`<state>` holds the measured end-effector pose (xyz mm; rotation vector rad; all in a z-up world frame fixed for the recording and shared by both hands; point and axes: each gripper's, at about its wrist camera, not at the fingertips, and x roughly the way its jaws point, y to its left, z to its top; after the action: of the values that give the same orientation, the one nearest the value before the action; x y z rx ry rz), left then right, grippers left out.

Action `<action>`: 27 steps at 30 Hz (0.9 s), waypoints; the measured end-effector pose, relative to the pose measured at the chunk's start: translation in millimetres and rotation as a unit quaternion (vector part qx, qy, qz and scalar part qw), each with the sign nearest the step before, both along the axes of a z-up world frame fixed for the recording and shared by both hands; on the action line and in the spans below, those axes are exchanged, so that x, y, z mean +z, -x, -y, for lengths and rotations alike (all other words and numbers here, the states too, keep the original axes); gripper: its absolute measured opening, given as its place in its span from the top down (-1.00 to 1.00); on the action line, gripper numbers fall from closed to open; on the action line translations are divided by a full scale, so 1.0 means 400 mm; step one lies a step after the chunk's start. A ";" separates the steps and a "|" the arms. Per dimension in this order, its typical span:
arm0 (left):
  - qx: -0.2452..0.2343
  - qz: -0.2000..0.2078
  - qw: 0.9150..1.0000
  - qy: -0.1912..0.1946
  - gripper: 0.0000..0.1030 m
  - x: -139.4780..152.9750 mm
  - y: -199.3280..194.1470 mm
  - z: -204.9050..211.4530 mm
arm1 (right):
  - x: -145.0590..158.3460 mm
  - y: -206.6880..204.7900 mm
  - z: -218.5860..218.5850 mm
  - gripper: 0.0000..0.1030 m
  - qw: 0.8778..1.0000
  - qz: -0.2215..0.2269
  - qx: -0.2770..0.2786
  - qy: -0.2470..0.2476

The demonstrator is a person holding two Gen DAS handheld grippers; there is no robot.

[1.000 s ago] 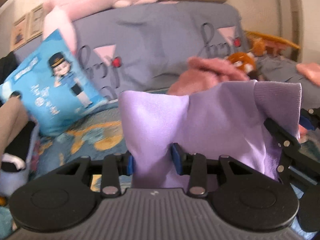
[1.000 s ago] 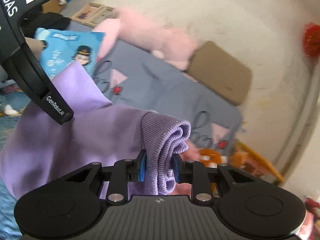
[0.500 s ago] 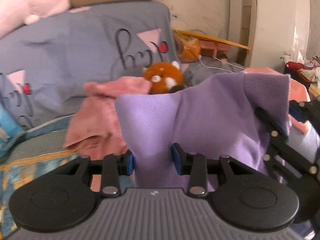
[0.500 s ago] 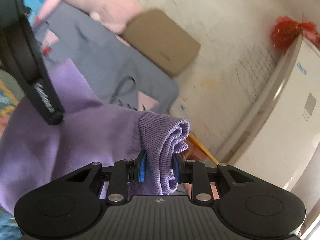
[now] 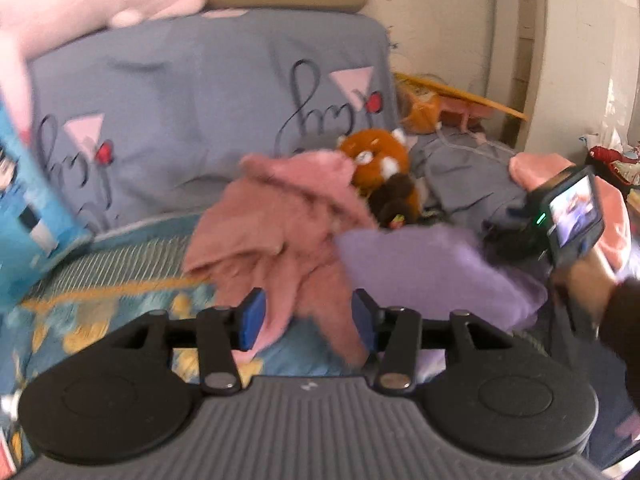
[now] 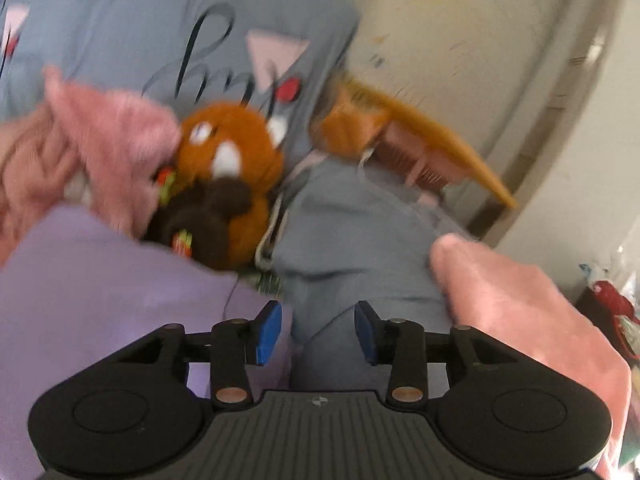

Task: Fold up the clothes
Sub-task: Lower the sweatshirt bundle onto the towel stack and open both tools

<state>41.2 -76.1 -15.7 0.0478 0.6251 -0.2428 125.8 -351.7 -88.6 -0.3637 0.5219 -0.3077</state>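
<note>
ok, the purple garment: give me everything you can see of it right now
The purple garment is a plain lilac top in soft, fine-knit-looking fabric, blurred in both views. It lies slumped on the bed, no longer gripped: the left gripper and right gripper are both open and off it. The pink fleece garment sits at its left edge, and the red panda plush sits just behind it. No sleeves, collar or finished fold can be made out.

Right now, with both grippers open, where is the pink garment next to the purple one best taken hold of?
Probably by the loose lower flap of the pink garment, which hangs down between the fingers of the open left gripper. Come straight forward from the near side: that edge is free and thin, while the upper part is bunched against the plush toy and the purple garment beside it.
</note>
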 end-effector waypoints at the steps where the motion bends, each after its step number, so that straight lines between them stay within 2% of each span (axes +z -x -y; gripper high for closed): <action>1: 0.004 -0.005 1.000 0.003 -0.01 -0.010 0.016 -0.025 | 0.012 0.026 -0.002 0.16 1.000 0.019 0.002 -0.006; 6: 0.003 -0.036 0.999 0.019 -0.01 -0.076 0.087 -0.074 | 0.039 0.177 -0.011 -0.15 0.994 0.083 0.041 -0.059; 9: -0.013 -0.057 0.997 0.046 -0.13 -0.109 0.128 -0.070 | -0.011 0.240 -0.045 -0.19 0.993 0.064 0.076 -0.057; 10: -0.016 -0.063 0.997 0.053 -0.13 -0.117 0.147 -0.069 | -0.034 0.254 -0.058 -0.10 0.994 0.049 0.085 -0.052; 12: -0.030 -0.070 0.996 0.055 -0.13 -0.127 0.181 -0.059 | -0.078 0.256 -0.063 0.37 0.995 0.011 0.076 -0.070; 13: -0.036 -0.072 0.995 0.051 -0.13 -0.132 0.195 -0.057 | -0.098 0.248 -0.056 0.72 0.994 -0.008 0.063 -0.092; 15: -0.044 -0.075 0.995 0.043 -0.13 -0.140 0.219 -0.055 | -0.127 0.218 -0.027 0.69 0.989 -0.031 0.034 -0.139; 18: -0.043 -0.082 0.995 0.039 -0.13 -0.149 0.245 -0.067 | -0.150 0.182 -0.026 0.66 0.990 -0.058 0.020 -0.128; 22: -0.026 -0.090 0.994 0.054 -0.20 -0.153 0.258 -0.097 | -0.150 0.160 -0.035 0.60 0.990 -0.092 0.023 -0.108; 25: -0.022 -0.092 0.994 0.063 -0.20 -0.146 0.265 -0.110 | -0.129 0.145 -0.014 0.55 0.983 -0.120 0.013 -0.136; 27: -0.030 -0.086 0.994 0.062 -0.20 -0.136 0.278 -0.110 | -0.102 0.151 -0.003 0.54 0.979 -0.116 0.000 -0.168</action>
<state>-70.2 -32.2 -70.2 -0.0754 0.7798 -0.3458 65.2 -350.5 -129.5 -0.0698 0.7892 -0.1722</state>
